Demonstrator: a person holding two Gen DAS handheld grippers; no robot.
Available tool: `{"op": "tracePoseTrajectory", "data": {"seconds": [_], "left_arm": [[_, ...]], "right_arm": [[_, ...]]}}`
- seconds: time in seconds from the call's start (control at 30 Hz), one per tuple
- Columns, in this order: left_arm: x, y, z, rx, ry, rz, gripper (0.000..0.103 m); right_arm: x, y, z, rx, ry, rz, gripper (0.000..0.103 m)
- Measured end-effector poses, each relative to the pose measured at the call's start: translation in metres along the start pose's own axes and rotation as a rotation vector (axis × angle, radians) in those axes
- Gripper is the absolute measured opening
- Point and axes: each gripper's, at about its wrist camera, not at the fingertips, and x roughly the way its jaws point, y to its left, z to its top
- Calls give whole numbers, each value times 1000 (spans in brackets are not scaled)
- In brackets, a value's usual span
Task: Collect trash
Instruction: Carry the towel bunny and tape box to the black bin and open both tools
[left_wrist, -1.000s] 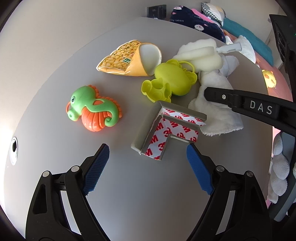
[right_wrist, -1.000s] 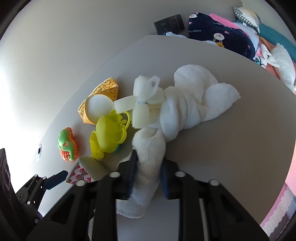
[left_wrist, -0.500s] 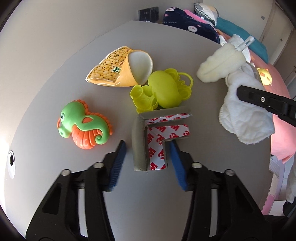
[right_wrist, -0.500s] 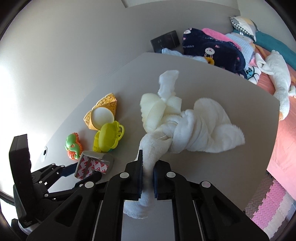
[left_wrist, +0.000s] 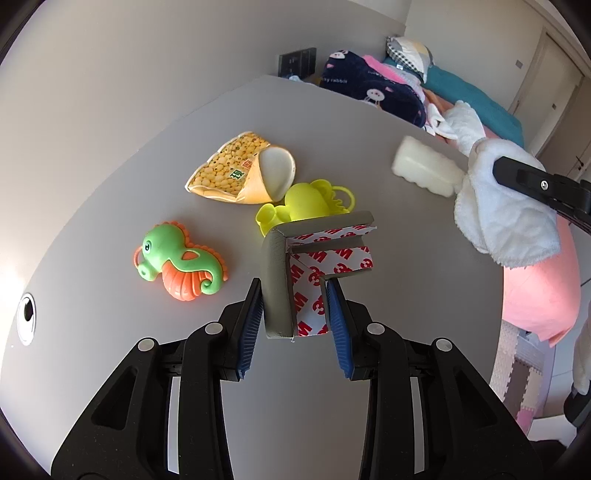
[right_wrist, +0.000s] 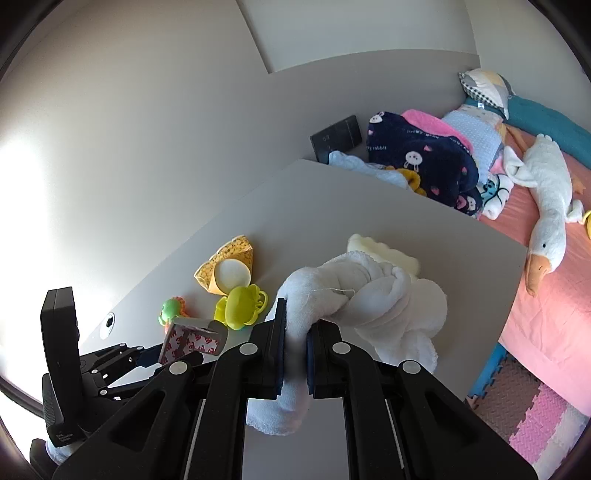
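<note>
Grey foam corner guard (left_wrist: 282, 266) with red-white tape clamped in left gripper (left_wrist: 295, 306), above surface (left_wrist: 406, 266); right gripper (right_wrist: 295, 343) pinched on white towel bundle (right_wrist: 354, 299); snack pouch (left_wrist: 236, 170) gapes open, contents unseen; seahorse toy (left_wrist: 181, 262) nearby

Bare table (left_wrist: 406, 258) is lying open right of the left gripper's jaws. Ahead of them, the yellow toy (left_wrist: 306, 201) and snack packet (left_wrist: 236, 170) are blocking; the seahorse toy (left_wrist: 181, 264) is crowding their left.
</note>
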Motion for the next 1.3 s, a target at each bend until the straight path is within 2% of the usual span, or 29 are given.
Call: {"op": "tracePoseTrajectory", "data": {"seconds": [0.47,1.3], "left_arm": [[-30,-23,-2,47,-50,-23,35],[-28,-138,12,304,-35,-166,35]], "right_arm": [[-41,-8,-10,19,-57,-22,10],[-117,-86,-51,203,-135,-176,10]]}}
